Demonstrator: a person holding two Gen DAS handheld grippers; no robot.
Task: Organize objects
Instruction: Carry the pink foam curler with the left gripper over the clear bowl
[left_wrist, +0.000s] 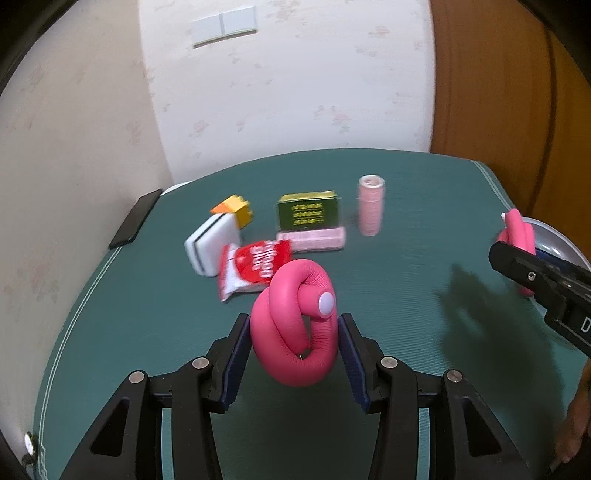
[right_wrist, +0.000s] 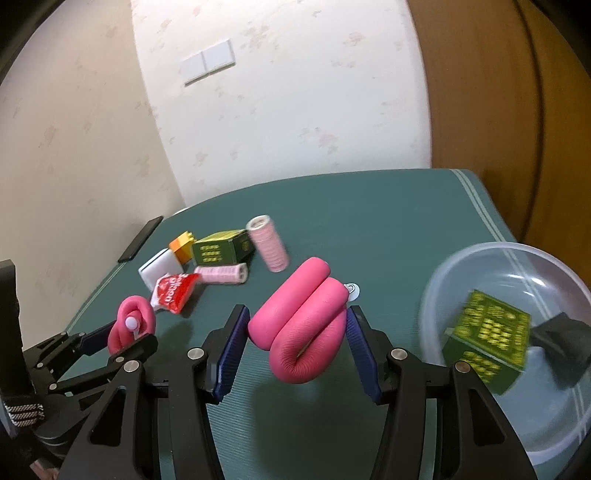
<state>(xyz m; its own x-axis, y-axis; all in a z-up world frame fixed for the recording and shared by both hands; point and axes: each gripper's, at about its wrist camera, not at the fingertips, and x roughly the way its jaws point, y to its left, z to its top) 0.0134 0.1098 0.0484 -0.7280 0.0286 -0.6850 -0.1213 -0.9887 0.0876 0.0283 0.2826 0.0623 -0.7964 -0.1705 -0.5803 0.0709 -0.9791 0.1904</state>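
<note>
My left gripper (left_wrist: 294, 334) is shut on a knotted pink foam curler (left_wrist: 295, 328) and holds it above the green mat (left_wrist: 406, 295). It also shows in the right wrist view (right_wrist: 131, 326). My right gripper (right_wrist: 295, 336) is shut on a folded pink foam curler (right_wrist: 303, 328), just left of a clear plastic bowl (right_wrist: 480, 258). The bowl holds a green box (right_wrist: 487, 336). On the mat lie a red packet (left_wrist: 255, 267), a white sponge (left_wrist: 210, 245), a second green box (left_wrist: 308, 210), a yellow block (left_wrist: 236, 210) and two pink hair rollers (left_wrist: 371, 205) (left_wrist: 312, 240).
A black phone (left_wrist: 136, 218) lies at the mat's far left edge by the wall. A brown wooden door (left_wrist: 517, 92) stands behind on the right. The right gripper also shows at the right edge of the left wrist view (left_wrist: 517, 243).
</note>
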